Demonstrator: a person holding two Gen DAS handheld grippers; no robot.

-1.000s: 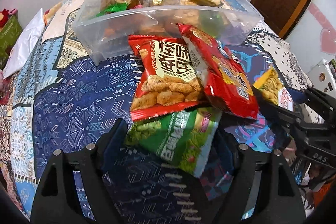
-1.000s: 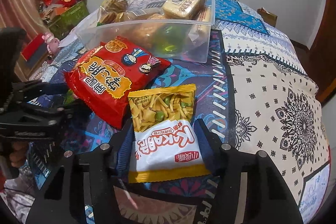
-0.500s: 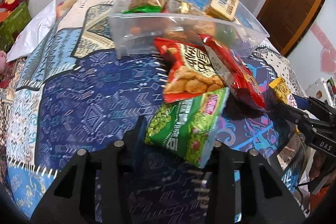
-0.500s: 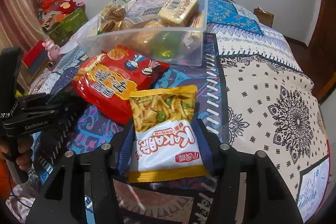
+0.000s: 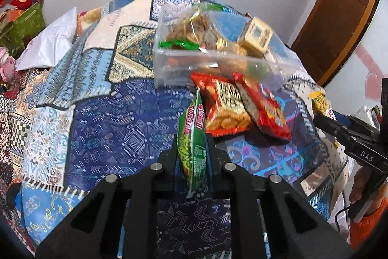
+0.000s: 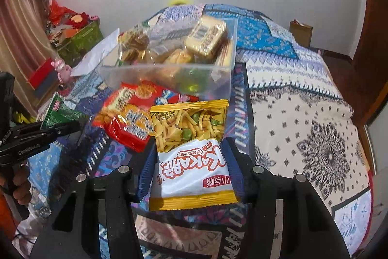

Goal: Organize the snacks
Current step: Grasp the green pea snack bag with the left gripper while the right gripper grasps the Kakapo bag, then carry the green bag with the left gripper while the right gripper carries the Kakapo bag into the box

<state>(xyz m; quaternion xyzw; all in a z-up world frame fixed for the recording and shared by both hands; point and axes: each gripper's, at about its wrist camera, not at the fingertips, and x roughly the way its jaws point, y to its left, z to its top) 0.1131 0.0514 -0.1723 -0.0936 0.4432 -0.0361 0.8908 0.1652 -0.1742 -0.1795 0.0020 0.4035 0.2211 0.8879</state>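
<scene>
My left gripper [image 5: 191, 149] had just been closing, and its jaws were pinched tight on the green crinkled foil pea-snack packet [image 5: 192, 137], which stood on edge between them, clear of the blue patterned bedspread [image 5: 116, 132]. My right gripper [image 6: 191, 162] was clamped narrowly across the yellow-and-white foil packet of pea and chip snacks [image 6: 191, 152], its blue pads pressing both side edges of the packet.

Beyond both packets sat the clear rectangular plastic tub [image 5: 169, 69] on the bedspread. Inside it I could see a clear bag of brown biscuits with a green strip [image 5: 191, 28], a cream boxy pack bearing a barcode [image 5: 257, 37], and some gold-wrapped pieces between them; lower in the tub something green showed through the wall, too blurred to name.

Two red foil packets lay just in front of the tub, touching its near wall: one printed with fried nuggets [image 5: 225, 108], the other with cartoon figures [image 5: 262, 106] overlapping it on the right gripper's side.
</scene>
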